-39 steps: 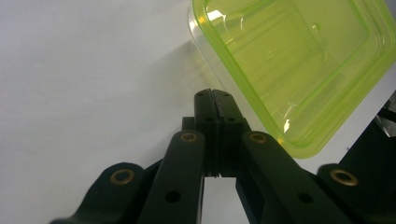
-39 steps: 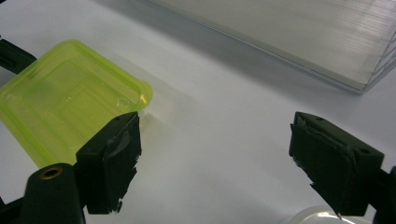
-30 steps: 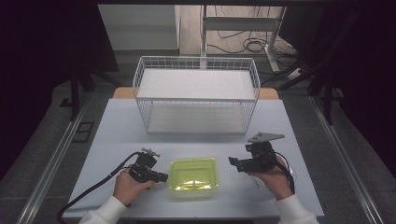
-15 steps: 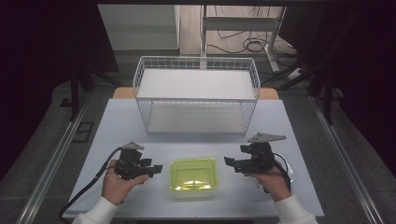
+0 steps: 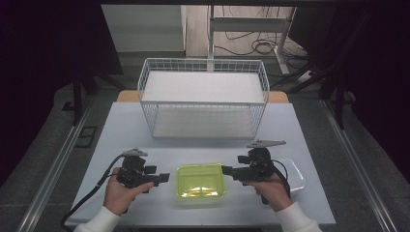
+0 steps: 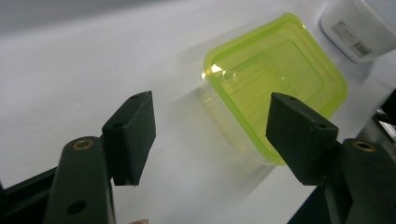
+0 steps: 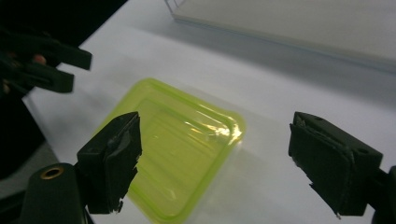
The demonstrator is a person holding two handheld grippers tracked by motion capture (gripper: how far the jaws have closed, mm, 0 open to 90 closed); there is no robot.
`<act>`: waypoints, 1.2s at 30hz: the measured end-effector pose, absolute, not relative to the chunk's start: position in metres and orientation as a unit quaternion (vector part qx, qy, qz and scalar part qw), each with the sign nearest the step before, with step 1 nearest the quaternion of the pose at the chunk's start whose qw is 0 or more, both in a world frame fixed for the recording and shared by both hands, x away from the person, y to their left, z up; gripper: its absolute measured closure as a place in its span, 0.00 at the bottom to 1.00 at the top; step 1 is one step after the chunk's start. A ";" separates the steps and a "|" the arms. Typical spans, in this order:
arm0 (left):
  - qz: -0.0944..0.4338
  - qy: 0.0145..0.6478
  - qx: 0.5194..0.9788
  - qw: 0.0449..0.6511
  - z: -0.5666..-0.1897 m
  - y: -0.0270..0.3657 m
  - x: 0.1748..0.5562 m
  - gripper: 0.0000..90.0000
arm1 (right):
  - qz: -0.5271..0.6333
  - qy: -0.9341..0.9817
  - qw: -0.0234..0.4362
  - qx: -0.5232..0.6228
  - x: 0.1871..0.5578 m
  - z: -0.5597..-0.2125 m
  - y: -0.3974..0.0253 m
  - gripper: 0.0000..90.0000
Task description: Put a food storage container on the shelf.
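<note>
Green container (image 5: 200, 184) sits upright (long axis left-right) between two gaping, empty grippers.

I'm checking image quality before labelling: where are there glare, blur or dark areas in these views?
High view: dark surroundings, evenly lit table; the translucent yellow-green plastic container glows. Left gripper view: a glare spot on the container's corner, its near edge smeared; the white lid is soft. Right gripper view: a bright highlight on the container rim, background blurred.

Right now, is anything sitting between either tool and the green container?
Nothing visible. The green container lies on bare table between the left tool and the right tool, both open. The white lid sits behind the right hand.
</note>
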State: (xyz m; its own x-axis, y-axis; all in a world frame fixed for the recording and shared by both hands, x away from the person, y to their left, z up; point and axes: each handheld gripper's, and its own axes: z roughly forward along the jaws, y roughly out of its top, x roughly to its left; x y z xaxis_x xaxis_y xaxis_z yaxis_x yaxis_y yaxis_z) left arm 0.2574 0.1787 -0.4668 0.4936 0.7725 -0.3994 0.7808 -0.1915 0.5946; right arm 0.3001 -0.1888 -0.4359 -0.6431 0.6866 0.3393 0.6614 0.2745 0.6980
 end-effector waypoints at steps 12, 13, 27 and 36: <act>-0.050 0.521 0.747 0.411 -0.476 0.178 0.265 0.35 | 0.404 0.807 -0.002 0.431 0.296 -0.447 -0.172 0.24; -0.059 0.525 0.740 0.416 -0.479 0.176 0.267 0.35 | 0.401 0.806 -0.004 0.436 0.296 -0.450 -0.170 0.24; -0.095 0.539 0.727 0.414 -0.497 0.163 0.274 0.38 | 0.356 0.806 -0.021 0.472 0.301 -0.474 -0.167 0.37; -0.110 0.542 0.725 0.411 -0.506 0.158 0.278 0.43 | 0.343 0.803 -0.051 0.485 0.305 -0.485 -0.165 0.47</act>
